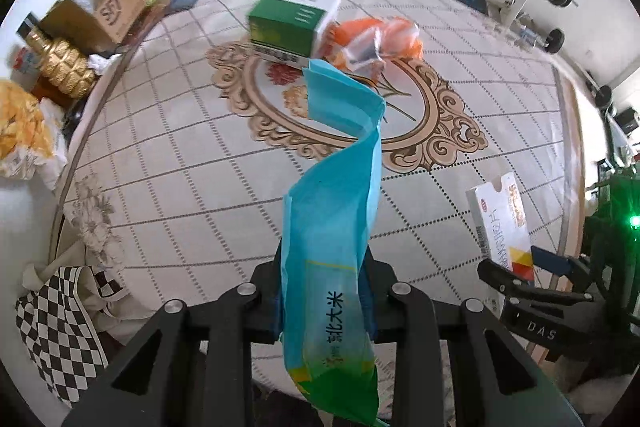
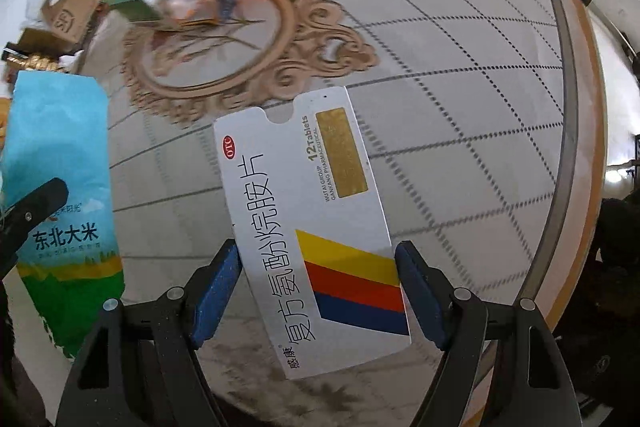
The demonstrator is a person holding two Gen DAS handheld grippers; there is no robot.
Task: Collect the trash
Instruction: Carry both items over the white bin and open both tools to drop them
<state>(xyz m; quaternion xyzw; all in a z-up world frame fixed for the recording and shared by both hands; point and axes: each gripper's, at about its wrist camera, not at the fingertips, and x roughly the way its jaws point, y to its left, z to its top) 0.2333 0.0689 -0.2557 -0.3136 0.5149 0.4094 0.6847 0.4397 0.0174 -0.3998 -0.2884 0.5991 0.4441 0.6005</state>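
My left gripper (image 1: pixel 324 287) is shut on a long blue and green rice bag (image 1: pixel 336 211), held up above the table; the bag also shows at the left of the right wrist view (image 2: pixel 60 187). My right gripper (image 2: pixel 318 275) is shut on a white medicine box (image 2: pixel 312 227) with yellow, red and blue stripes; that box also shows at the right of the left wrist view (image 1: pixel 504 227). On the table farther off lie a green and white box (image 1: pixel 292 21) and crumpled orange and clear wrappers (image 1: pixel 376 43).
The round table (image 1: pixel 180 155) has a checked cloth with an ornate oval print. A cardboard box (image 1: pixel 116 3), a gold bottle (image 1: pixel 60 63) and a yellow bag (image 1: pixel 20 131) stand beyond its left edge. A chequered tote bag (image 1: pixel 64 331) hangs at lower left.
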